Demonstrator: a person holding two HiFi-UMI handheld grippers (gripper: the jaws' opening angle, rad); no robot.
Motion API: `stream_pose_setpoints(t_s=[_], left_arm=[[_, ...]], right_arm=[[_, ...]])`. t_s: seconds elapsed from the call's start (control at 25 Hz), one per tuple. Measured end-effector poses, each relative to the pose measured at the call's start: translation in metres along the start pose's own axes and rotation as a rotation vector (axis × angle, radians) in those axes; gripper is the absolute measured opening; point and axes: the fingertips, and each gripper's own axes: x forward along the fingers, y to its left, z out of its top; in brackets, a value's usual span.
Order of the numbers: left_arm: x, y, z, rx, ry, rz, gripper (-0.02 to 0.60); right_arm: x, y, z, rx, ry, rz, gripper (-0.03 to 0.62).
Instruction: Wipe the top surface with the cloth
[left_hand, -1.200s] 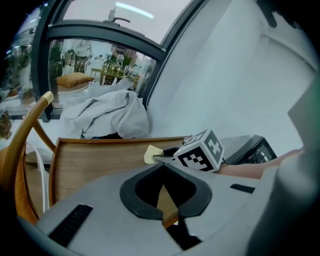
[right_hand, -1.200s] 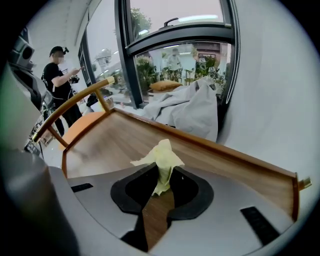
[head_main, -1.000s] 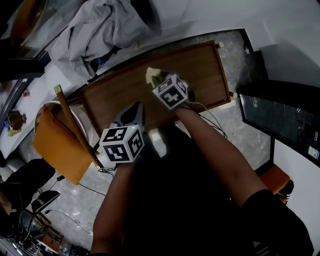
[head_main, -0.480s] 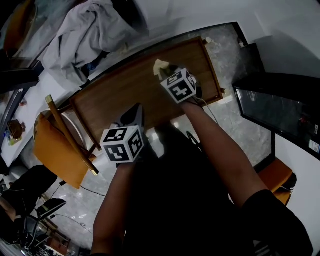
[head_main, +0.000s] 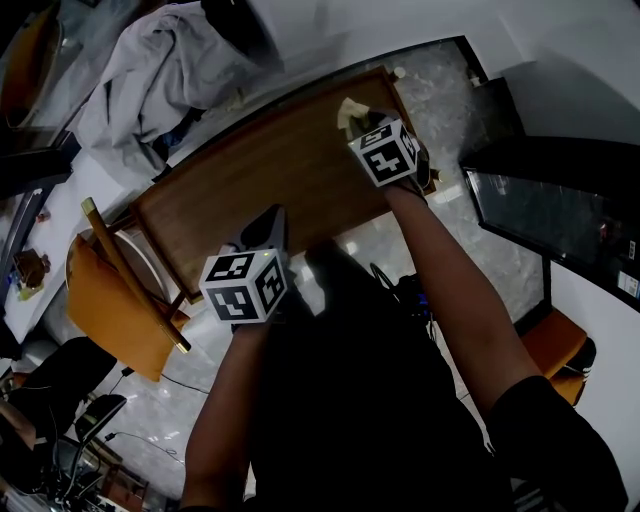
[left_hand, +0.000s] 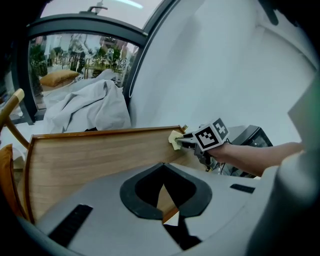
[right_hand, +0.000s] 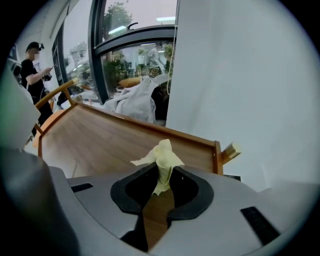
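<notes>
Wooden tabletop (head_main: 260, 170) beside white wall (left_hand: 220, 70)

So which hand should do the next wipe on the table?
The right. The right gripper is shut on the yellow cloth over the wooden tabletop's far right corner. The left gripper is shut on nothing, by the near edge.

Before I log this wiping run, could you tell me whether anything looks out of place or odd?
Nothing looks spilled or damaged on the wooden top. The one untidy thing is a crumpled grey sheet heaped just beyond its far edge. The yellow cloth is a bunched wad in the right gripper's jaws, not spread flat.
</notes>
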Motion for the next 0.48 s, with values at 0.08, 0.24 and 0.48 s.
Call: stream_pose_setpoints(t_s=[0.08, 0.24, 0.48], left_arm=[[0.000, 0.001, 0.001, -0.002, 0.000, 0.003, 0.012], [-0.003, 0.002, 0.003, -0.005, -0.009, 0.011, 0.012], [-0.012, 0.008, 0.003, -0.022, -0.032, 0.027, 0.012]], right_arm=[[-0.001, -0.012, -0.003, -0.008, 0.019, -0.028, 0.083], [-0.003, -0.034, -0.009, 0.012, 0.052, -0.078, 0.083], [-0.007, -0.048, -0.017, -0.064, 0.137, -0.154, 0.081]])
